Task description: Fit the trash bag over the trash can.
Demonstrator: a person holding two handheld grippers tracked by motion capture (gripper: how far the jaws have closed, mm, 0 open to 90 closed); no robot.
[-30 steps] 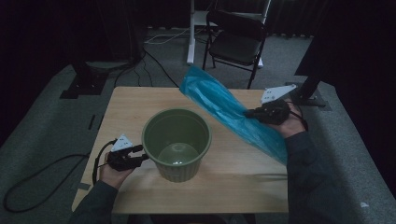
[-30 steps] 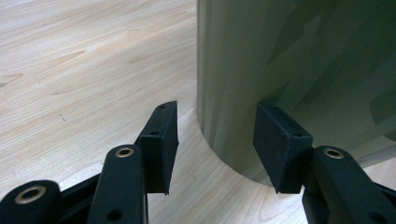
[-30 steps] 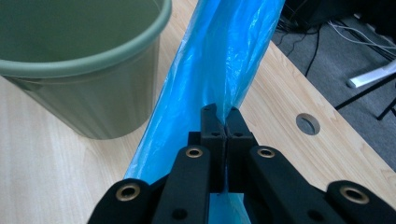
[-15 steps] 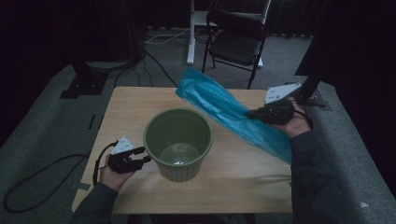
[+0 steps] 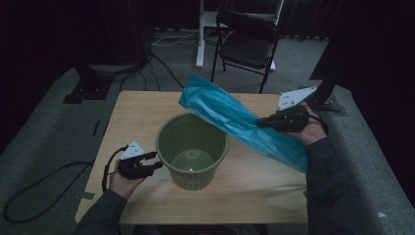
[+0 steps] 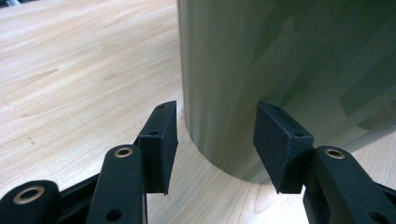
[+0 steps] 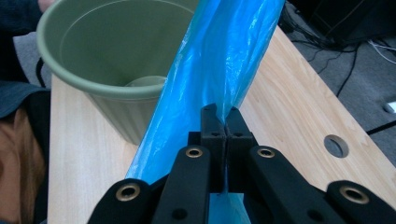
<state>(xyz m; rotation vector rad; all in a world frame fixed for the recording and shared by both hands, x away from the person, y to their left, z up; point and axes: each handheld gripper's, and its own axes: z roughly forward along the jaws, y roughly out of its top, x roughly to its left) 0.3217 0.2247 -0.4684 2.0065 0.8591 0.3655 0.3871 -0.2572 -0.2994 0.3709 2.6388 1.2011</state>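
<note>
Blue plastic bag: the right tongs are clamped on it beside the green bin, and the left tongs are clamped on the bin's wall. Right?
Not quite. The left tongs stand open at the outside of the green bin, gripping nothing, as the left gripper view shows. The rest holds: the right tongs are shut on the blue plastic bag beside the bin.

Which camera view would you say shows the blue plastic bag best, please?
The high view: it shows the whole blue bag stretching from the right gripper across the green bin. The right gripper view shows only a pinched strip of the bag between shut jaws. The left gripper view faces the bin's wall.
</note>
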